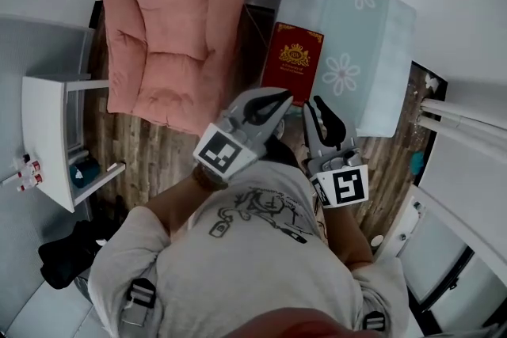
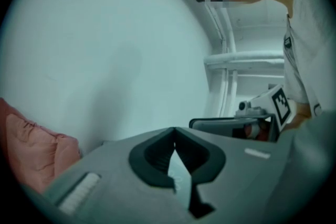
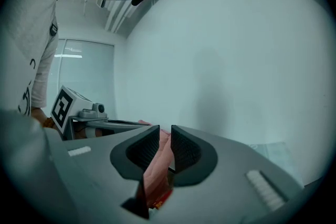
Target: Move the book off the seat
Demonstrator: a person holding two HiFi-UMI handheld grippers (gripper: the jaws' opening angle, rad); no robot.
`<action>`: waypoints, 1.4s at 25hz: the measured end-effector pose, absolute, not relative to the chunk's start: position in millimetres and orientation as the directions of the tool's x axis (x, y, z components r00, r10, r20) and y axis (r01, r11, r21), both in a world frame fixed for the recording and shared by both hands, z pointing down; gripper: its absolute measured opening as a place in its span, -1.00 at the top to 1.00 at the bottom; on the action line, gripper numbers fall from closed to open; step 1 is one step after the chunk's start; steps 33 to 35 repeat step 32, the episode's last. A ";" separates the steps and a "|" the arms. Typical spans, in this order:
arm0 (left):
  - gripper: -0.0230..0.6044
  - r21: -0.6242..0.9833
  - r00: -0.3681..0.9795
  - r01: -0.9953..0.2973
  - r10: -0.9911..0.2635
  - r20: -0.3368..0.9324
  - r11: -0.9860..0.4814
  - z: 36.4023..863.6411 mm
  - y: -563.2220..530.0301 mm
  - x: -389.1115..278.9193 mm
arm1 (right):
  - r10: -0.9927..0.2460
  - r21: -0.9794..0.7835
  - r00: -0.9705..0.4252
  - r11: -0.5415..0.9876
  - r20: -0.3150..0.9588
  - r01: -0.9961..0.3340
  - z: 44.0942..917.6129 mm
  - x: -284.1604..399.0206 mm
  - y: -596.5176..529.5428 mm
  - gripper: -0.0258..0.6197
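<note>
A red book with a gold emblem lies flat at the left edge of the pale blue flowered seat. Both grippers hang in front of the person's chest, well above the book and apart from it. My left gripper is shut, its fingertips meeting with nothing between them. My right gripper shows a narrow gap between its pads and holds nothing. Through that gap I see a strip of pink armchair and a bit of the red book.
A pink armchair stands left of the blue seat on the wooden floor. A white shelf unit with small bottles is at far left, and a dark bag lies below it. White rails run along the right.
</note>
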State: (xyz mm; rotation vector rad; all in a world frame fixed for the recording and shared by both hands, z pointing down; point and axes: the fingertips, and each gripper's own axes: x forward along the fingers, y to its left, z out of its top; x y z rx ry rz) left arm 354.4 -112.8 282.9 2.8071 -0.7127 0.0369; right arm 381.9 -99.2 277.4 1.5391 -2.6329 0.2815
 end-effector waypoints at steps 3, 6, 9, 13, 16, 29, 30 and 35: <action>0.92 0.229 0.886 -0.462 -0.457 0.077 -0.857 267.8 -106.9 352.2 | -0.858 -0.115 -0.492 0.480 0.145 -0.870 259.9 376.1 -93.7 0.74; 0.92 0.232 0.885 -0.464 -0.459 0.076 -0.855 254.3 -100.6 346.8 | -0.854 -0.097 -0.503 0.493 0.135 -0.864 242.2 370.9 -86.3 0.79; 0.92 0.228 0.878 -0.477 -0.472 0.078 -0.849 245.9 -100.4 342.0 | -0.851 -0.084 -0.511 0.504 0.120 -0.859 231.2 369.7 -85.0 0.83; 0.92 0.223 0.879 -0.474 -0.471 0.070 -0.852 237.8 -100.4 341.3 | -0.858 -0.075 -0.503 0.497 0.104 -0.864 221.5 370.4 -85.9 0.86; 0.92 0.208 0.881 -0.470 -0.468 0.063 -0.857 231.9 -98.1 340.4 | -0.860 -0.078 -0.502 0.496 0.095 -0.865 215.7 365.8 -83.9 0.88; 0.92 0.221 0.887 -0.458 -0.459 0.048 -0.861 231.5 -103.7 348.4 | -0.872 -0.044 -0.482 0.480 0.087 -0.876 210.0 371.9 -91.0 0.90; 0.92 0.224 0.887 -0.457 -0.459 0.047 -0.861 230.3 -104.0 349.4 | -0.872 -0.037 -0.481 0.480 0.088 -0.877 209.5 372.5 -90.8 0.90; 0.92 0.230 0.888 -0.456 -0.458 0.046 -0.860 228.2 -104.7 351.6 | -0.870 -0.029 -0.484 0.484 0.095 -0.875 210.3 374.2 -89.9 0.90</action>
